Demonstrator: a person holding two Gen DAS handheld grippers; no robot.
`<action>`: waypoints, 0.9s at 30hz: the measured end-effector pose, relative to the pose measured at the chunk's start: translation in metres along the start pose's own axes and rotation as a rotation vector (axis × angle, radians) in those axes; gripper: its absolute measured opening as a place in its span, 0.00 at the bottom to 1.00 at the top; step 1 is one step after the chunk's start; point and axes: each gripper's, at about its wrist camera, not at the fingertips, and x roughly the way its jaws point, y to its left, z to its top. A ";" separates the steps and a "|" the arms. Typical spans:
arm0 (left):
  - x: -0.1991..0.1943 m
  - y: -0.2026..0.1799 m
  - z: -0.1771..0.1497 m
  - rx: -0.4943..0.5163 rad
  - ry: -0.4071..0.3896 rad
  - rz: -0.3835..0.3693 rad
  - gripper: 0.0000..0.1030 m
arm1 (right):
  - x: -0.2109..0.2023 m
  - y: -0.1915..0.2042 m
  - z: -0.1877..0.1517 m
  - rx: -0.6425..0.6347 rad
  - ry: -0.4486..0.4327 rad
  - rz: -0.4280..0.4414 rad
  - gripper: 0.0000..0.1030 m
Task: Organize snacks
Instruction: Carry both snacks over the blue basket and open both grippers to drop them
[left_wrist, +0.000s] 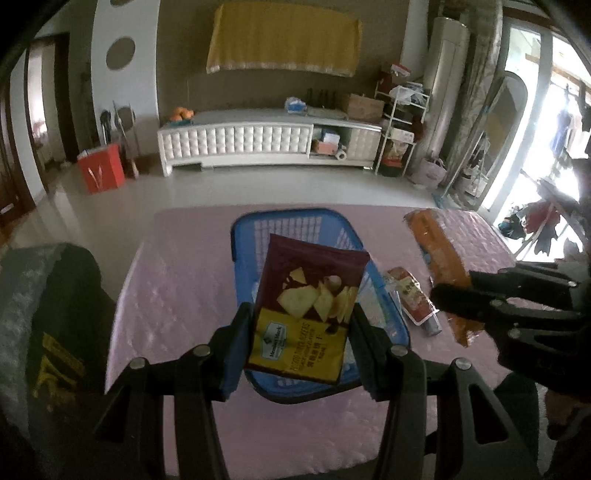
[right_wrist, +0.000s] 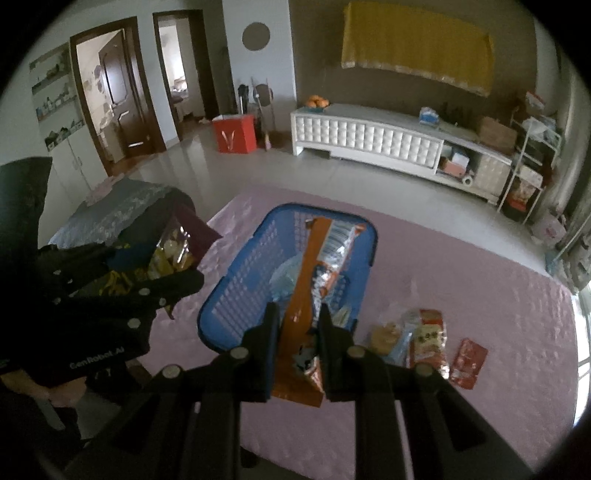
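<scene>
1. Fingers of the left gripper (left_wrist: 299, 332) stood moderately apart and were clamped on the side edges of a maroon-and-yellow cracker bag (left_wrist: 308, 314), which was held upright above the near part of the blue basket (left_wrist: 243, 236).
2. Fingers of the right gripper (right_wrist: 295, 332) were set narrow and pinched the lower end of a long orange snack packet (right_wrist: 314, 277), its far end reaching toward 12 o'clock over the basket (right_wrist: 236, 280).
3. At 3 o'clock of the basket, in the right wrist view, loose snacks lay on the pink table cover (right_wrist: 480, 280): a round biscuit pack (right_wrist: 384, 338), a red-and-white packet (right_wrist: 428, 343) touching it, and a small red sachet (right_wrist: 469, 363) just beside that.
4. A clear wrapper (right_wrist: 286, 275) lay inside the basket.
5. Farther off, toward 12 o'clock, a white cabinet (right_wrist: 369, 138) stood against the wall, with a red box (right_wrist: 236, 134) at its 9 o'clock.
</scene>
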 end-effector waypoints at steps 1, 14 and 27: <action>0.006 0.004 -0.002 -0.006 0.007 -0.011 0.47 | 0.008 0.000 0.000 0.005 0.014 0.005 0.23; 0.057 0.023 -0.012 -0.029 0.081 -0.056 0.47 | 0.063 0.003 0.002 0.002 0.117 0.052 0.23; 0.064 0.039 -0.011 -0.094 0.100 -0.073 0.52 | 0.071 0.007 0.006 -0.001 0.144 0.088 0.23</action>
